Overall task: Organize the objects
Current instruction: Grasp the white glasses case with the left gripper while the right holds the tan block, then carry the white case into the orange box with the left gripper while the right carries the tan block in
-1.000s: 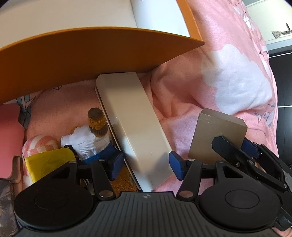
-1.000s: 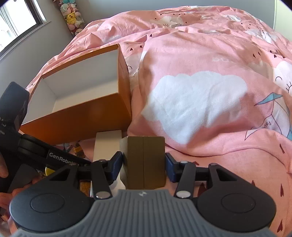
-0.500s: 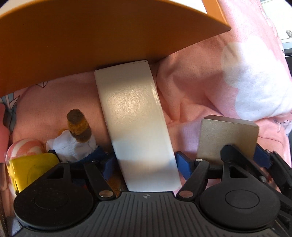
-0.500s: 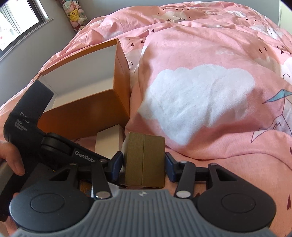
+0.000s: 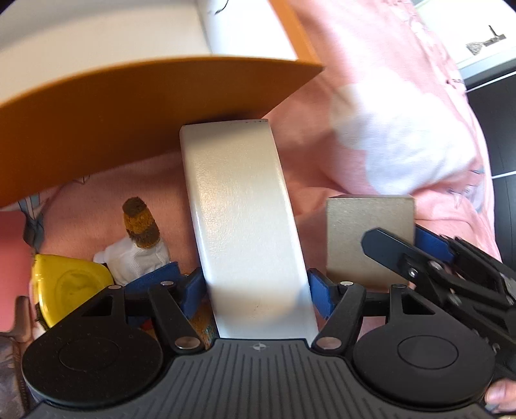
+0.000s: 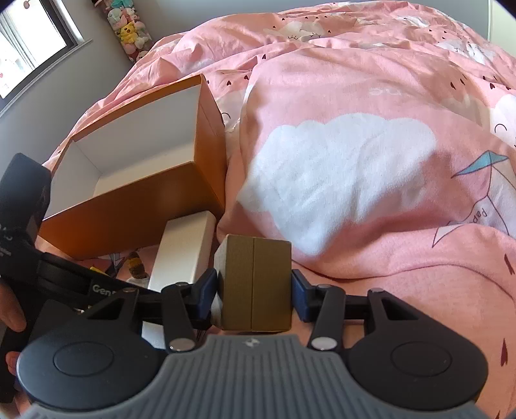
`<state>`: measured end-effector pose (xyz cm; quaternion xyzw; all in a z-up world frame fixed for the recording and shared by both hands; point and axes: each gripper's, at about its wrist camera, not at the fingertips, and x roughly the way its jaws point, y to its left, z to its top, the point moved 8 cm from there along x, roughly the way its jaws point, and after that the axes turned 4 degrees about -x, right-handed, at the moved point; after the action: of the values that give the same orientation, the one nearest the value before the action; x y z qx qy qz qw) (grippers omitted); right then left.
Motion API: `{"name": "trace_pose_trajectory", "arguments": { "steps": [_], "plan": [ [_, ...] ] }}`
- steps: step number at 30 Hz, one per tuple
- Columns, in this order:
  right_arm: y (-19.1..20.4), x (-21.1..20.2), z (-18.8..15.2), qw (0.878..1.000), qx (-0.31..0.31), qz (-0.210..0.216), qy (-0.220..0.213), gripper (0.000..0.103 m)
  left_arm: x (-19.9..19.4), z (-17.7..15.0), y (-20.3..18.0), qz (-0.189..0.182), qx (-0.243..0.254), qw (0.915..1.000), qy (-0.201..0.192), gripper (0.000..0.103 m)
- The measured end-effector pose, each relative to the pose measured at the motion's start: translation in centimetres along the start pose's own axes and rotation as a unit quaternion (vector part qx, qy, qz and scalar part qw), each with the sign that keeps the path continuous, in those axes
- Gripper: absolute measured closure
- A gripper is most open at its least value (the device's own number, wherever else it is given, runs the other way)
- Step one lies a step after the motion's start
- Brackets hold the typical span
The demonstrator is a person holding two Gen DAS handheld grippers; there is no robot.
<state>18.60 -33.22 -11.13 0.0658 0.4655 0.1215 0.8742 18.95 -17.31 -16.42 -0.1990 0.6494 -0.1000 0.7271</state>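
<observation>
My left gripper (image 5: 256, 291) is shut on a long white box (image 5: 240, 222), its blue pads against both long sides; the box's far end reaches the orange box's near wall. My right gripper (image 6: 254, 291) is shut on a small olive-brown box (image 6: 254, 283), also seen in the left wrist view (image 5: 364, 235). The open orange box (image 6: 135, 190) with a white inside lies on the pink bedspread, close ahead in the left wrist view (image 5: 129, 112). The white box also shows in the right wrist view (image 6: 180, 251).
A small plush figure in white and blue (image 5: 138, 245), a yellow object (image 5: 71, 283) and a pink item (image 5: 13, 251) lie left of the white box. The pink duvet (image 6: 371, 161) rises in folds to the right. Plush toys (image 6: 127, 29) hang by the window.
My left gripper has shifted so the white box now lies straight between its fingers, and the fingers have closed on it. The right gripper still holds the olive box.
</observation>
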Motion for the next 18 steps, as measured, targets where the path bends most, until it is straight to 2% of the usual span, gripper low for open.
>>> {"name": "trace_pose_trajectory", "arguments": {
  "steps": [4,7,8,9,11,15,18],
  "plan": [
    [0.2,-0.7,0.4,1.000,-0.005,-0.002,-0.006,0.052,-2.4,-0.2,-0.8,-0.017,0.020,0.9994,-0.025,0.027],
    [0.7,-1.5,1.3,1.000,-0.012,0.005,-0.016,0.052,-4.9,0.1,-1.4,-0.016,0.042,0.9969,-0.064,0.034],
    [1.0,-1.8,1.6,1.000,-0.017,0.007,-0.020,0.052,-5.4,0.8,-0.4,-0.011,0.046,0.9963,-0.072,0.062],
    [1.4,-2.0,2.0,0.999,-0.022,0.010,-0.023,0.052,-5.6,0.9,0.2,-0.019,0.049,0.9962,-0.070,0.070],
    [2.1,-2.3,2.8,0.999,-0.034,0.012,-0.026,0.052,-6.5,0.5,0.6,-0.018,0.052,0.9958,-0.073,0.071],
    [3.4,-2.4,3.7,0.998,-0.059,0.006,-0.026,0.052,-8.3,0.2,4.0,-0.010,0.059,0.9954,-0.075,0.071],
    [4.3,-2.5,3.8,0.997,-0.068,0.005,-0.023,0.052,-9.5,-0.2,4.2,-0.009,0.076,0.9933,-0.087,0.071]
  ]
}}
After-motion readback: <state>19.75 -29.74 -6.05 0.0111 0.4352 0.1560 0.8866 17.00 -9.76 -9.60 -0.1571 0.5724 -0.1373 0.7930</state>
